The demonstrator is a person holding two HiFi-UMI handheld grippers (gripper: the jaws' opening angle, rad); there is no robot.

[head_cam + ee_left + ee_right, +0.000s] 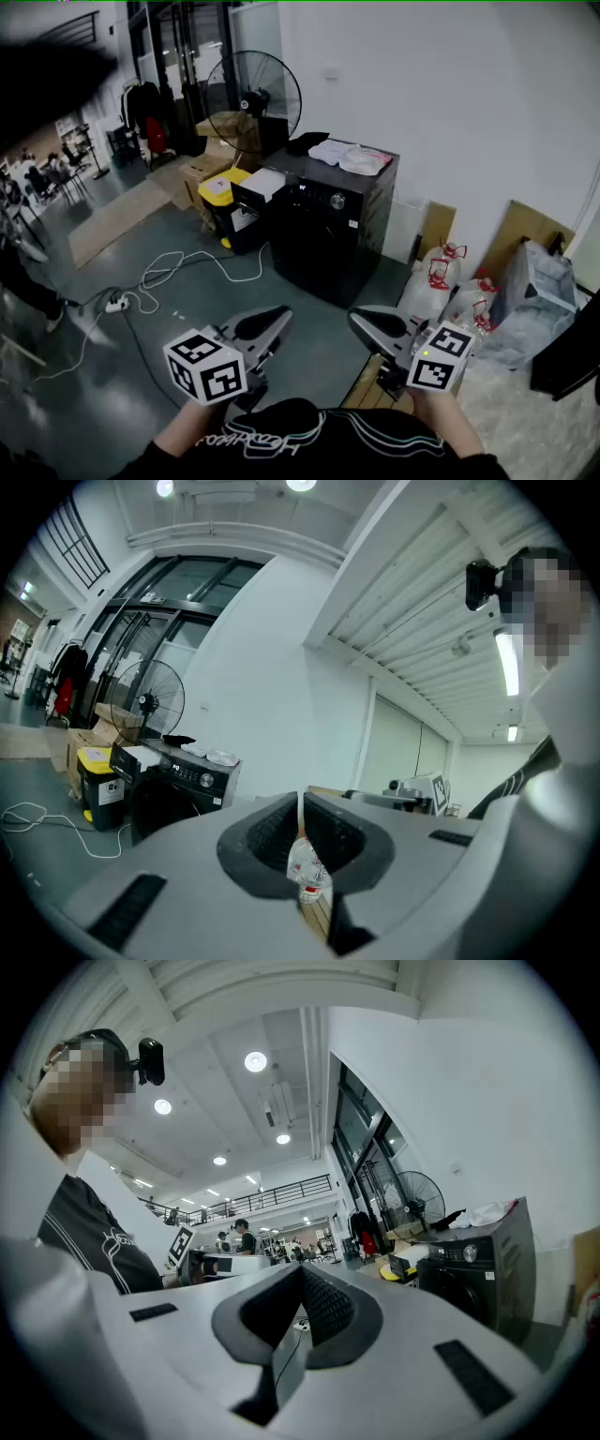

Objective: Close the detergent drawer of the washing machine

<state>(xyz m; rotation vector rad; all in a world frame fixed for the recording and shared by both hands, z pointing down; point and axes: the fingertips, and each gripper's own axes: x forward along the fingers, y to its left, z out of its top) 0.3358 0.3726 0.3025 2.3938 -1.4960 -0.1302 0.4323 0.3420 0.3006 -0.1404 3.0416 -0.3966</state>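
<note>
The black washing machine (333, 225) stands across the floor by the white wall, with clothes piled on its top. Its detergent drawer (257, 192) juts out at the upper left of the front, white on top. In the left gripper view the machine (183, 782) is small and far off at the left. In the right gripper view the machine (473, 1269) is at the right. Both grippers are held low, close to the person's body and well short of the machine. My left gripper (279, 317) (300, 803) and my right gripper (358, 321) (302, 1274) have their jaws together and hold nothing.
A yellow-lidded bin (225, 199), cardboard boxes (220, 131) and a standing fan (253, 94) are left of the machine. White cables (178, 272) trail over the floor. Plastic bags (450, 286) lie at the right. A wooden board (367, 386) with a plastic bottle (307, 874) lies just below the grippers.
</note>
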